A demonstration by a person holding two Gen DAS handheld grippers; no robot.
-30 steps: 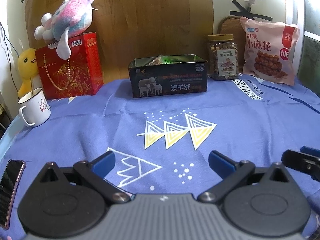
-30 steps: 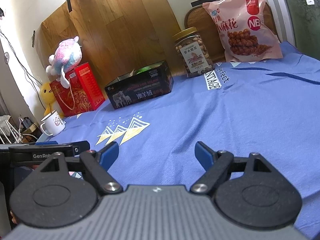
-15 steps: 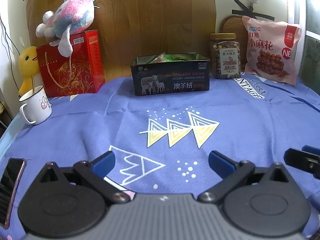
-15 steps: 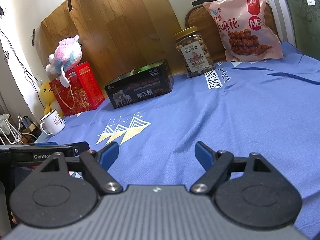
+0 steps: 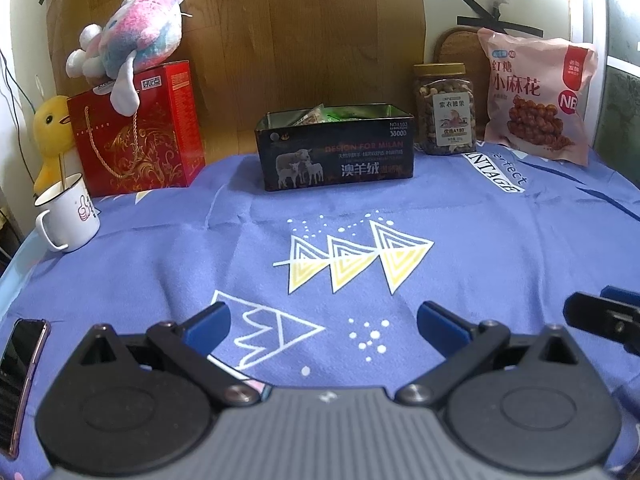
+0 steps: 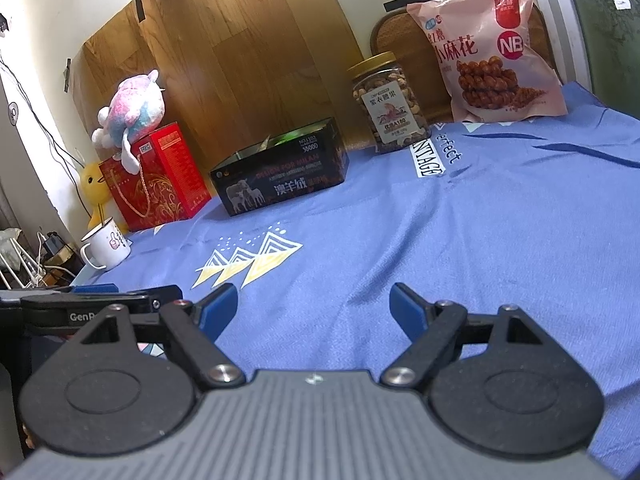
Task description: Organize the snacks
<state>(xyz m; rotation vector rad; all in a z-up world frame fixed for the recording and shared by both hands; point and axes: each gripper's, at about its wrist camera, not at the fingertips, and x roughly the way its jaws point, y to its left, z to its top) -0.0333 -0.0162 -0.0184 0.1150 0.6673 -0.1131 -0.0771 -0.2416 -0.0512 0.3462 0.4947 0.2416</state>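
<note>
The snacks sit along the far edge of the table: a dark tin (image 5: pixel 335 148) with sheep printed on its front stands open near the middle, small packets poking above its rim, so it looks like the place the loose snacks are meant to end up. Just to its right is a clear nut jar (image 5: pixel 445 109) with a gold lid, upright, and beyond that a pink bag of twisted dough snacks (image 5: pixel 536 94) leans back against a woven board and the wall, which is likely what keeps it standing. Both seem parked there out of the way, well apart from the tools. Nearer me, the left gripper (image 5: pixel 322 322) hovers low over the blue printed cloth (image 5: pixel 480 240) with its blue-padded jaws spread wide and nothing between them; the right gripper (image 6: pixel 314 306) is held the same way, wide apart and empty, angled toward the jar and bag. My guess is that both are poised before a reach, the right one better placed for the jar. Off to the left stand a red gift box (image 5: pixel 140 132) with a plush toy (image 5: pixel 128 44) slumped on top, a yellow duck (image 5: pixel 52 136), and a white mug (image 5: pixel 70 216). A phone (image 5: pixel 20 376) lies at the near left edge.
</note>
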